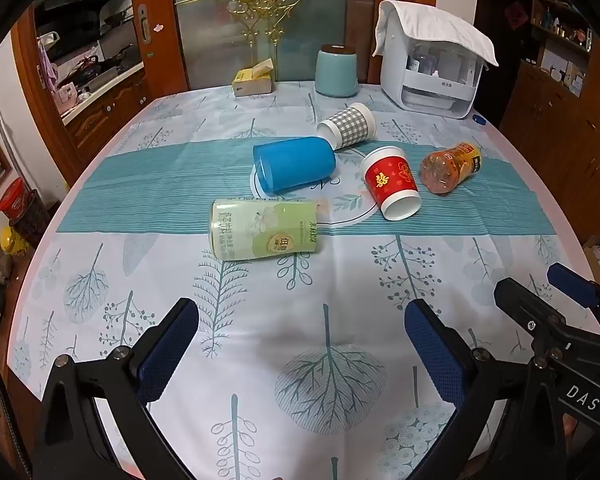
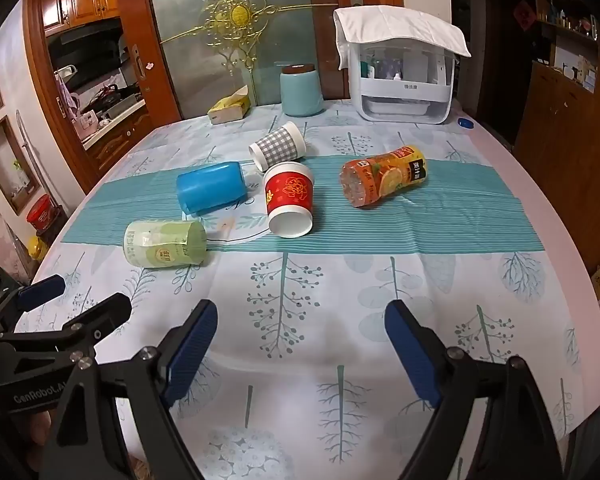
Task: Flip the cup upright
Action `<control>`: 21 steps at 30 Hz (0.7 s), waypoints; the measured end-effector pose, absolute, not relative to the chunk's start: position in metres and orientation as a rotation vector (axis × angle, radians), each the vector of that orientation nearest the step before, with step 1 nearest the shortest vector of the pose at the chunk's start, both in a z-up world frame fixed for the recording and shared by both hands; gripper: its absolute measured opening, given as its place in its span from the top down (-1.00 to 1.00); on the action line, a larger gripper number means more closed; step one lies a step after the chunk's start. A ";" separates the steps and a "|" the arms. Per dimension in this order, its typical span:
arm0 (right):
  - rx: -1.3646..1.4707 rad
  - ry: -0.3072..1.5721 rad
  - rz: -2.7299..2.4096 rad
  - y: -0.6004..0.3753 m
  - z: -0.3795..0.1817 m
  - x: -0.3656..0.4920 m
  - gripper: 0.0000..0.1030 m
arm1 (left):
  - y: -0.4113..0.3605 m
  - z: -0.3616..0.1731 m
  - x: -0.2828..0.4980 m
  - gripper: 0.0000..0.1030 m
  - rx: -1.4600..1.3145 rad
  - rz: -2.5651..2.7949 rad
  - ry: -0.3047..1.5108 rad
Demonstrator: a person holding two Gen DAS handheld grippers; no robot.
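Three cups lie on their sides mid-table: a blue plastic cup (image 1: 294, 164) (image 2: 209, 191), a grey checked paper cup (image 1: 348, 125) (image 2: 278, 146), and a red paper cup (image 1: 392, 186) (image 2: 289, 202) with its mouth towards me. My left gripper (image 1: 302, 320) is open and empty, low over the near cloth, well short of the cups. My right gripper (image 2: 300, 320) is open and empty too, beside the left one. The right gripper also shows at the right edge of the left wrist view (image 1: 540, 300), and the left gripper at the left edge of the right wrist view (image 2: 76, 300).
A green bottle (image 1: 262, 234) (image 2: 164, 243) and an orange juice bottle (image 1: 452, 166) (image 2: 384, 176) lie on their sides near the cups. At the back stand a teal canister (image 1: 337, 71), a tissue box (image 1: 252, 78) and a white cloth-covered appliance (image 1: 432, 72). The table edge (image 2: 556, 216) curves on the right.
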State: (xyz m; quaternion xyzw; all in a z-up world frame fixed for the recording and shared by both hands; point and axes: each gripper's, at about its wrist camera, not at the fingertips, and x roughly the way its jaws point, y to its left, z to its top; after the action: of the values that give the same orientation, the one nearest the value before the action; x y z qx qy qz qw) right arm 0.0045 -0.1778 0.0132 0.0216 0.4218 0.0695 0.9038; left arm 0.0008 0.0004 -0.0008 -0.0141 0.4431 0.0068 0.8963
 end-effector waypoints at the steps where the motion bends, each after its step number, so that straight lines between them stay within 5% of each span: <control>1: 0.061 0.855 0.149 -0.179 0.014 0.004 -0.68 | 0.001 -0.001 0.002 -0.98 -0.030 0.014 0.920; 21: 0.042 0.862 0.143 -0.177 0.012 0.004 -0.68 | 0.000 -0.002 0.005 -0.98 -0.033 0.012 0.918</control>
State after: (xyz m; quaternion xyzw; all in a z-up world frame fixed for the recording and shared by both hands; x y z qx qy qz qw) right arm 0.0043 -0.1767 0.0120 0.0206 0.4173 0.0691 0.9059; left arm 0.0052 0.0003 -0.0021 -0.0157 0.4429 0.0057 0.8964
